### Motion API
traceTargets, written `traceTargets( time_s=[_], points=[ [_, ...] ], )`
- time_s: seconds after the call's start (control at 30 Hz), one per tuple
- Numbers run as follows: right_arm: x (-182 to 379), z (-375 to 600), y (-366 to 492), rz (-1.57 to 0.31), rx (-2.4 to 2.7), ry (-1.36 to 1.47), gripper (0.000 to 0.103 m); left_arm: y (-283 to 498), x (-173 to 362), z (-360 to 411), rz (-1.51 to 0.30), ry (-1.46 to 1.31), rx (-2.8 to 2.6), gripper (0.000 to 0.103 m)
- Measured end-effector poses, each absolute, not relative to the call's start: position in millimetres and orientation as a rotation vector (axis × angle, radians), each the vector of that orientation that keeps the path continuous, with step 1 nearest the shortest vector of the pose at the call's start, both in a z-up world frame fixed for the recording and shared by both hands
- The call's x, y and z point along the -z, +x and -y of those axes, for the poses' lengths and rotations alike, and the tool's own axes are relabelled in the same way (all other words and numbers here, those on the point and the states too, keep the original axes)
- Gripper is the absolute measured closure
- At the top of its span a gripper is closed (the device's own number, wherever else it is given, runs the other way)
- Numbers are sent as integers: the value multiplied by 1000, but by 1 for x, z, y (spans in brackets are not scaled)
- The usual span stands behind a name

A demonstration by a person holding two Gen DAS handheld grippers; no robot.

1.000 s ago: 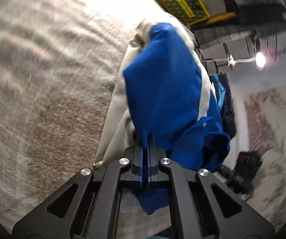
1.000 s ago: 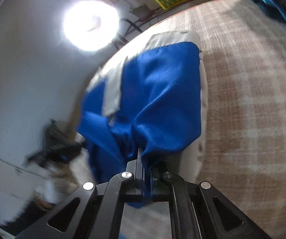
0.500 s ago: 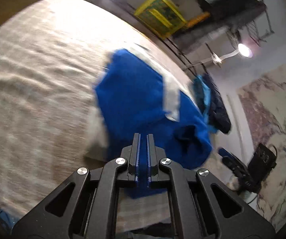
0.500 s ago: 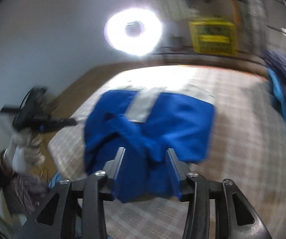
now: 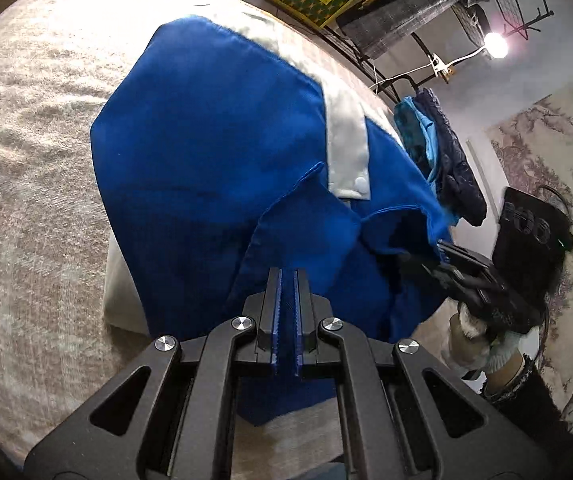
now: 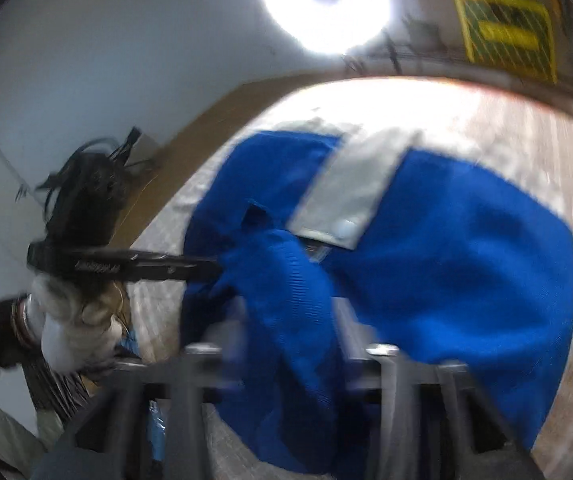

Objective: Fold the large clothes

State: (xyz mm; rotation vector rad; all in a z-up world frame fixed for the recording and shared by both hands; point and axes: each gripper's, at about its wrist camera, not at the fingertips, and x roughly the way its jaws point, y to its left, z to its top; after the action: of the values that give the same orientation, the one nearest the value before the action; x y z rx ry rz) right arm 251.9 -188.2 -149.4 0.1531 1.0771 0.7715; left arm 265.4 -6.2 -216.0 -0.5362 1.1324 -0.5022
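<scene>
**As the grip is let go, a folded blue garment is left on the bed**

Now that the fabric has been lowered, the blue garment point(image 5: 214, 168) with its pale grey placket point(image 5: 346, 140) is seen lying flat on the beige woven bed cover point(image 5: 26, 160), where a second ago it was held up bunched and hanging from both tools. A fold is judged to have been completed, with a loose flap left crumpled at the near edge.

The left gripper point(image 5: 287, 316) has been drawn back over the near hem; its blue pads are pressed together and no cloth is seen between them, though a second ago blue fabric was pinched there.

The right gripper point(image 6: 286, 344), blurred in its own view, has just been opening and then closing again. A ridge of blue cloth lies between its jaws, but whether it is pinched cannot be told. In the left view its tip sits at the garment's right edge.
</scene>
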Motion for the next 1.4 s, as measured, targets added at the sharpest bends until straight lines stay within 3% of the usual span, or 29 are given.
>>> traceTargets(
  time_s=[0.23,0.6,0.77,0.87,0.97,1.03,1.1,1.4],
  points=[
    [191,262,274,-1147,-823,825,88,271,226,-3,-1150,-546,490,102],
    [187,265,284,-1134,-795,933,84,272,227,-2,-1152,-534,483,102],
    [186,257,282,-1196,-631,761,89,272,217,-2,-1141,-539,471,102],
    [162,245,272,-1185,-488,476,89,274,199,6,-1097,-548,502,102],
    [134,250,256,-1114,-397,366,77,279,187,21,-1092,-567,552,101],
    [112,251,239,-1043,-355,309,70,283,189,31,-1118,-614,587,91],
    [94,243,223,-1001,-396,287,70,288,194,40,-1148,-679,616,65],
    [105,160,152,-988,-502,-33,64,309,219,63,-1240,-810,592,63]
  ],
)
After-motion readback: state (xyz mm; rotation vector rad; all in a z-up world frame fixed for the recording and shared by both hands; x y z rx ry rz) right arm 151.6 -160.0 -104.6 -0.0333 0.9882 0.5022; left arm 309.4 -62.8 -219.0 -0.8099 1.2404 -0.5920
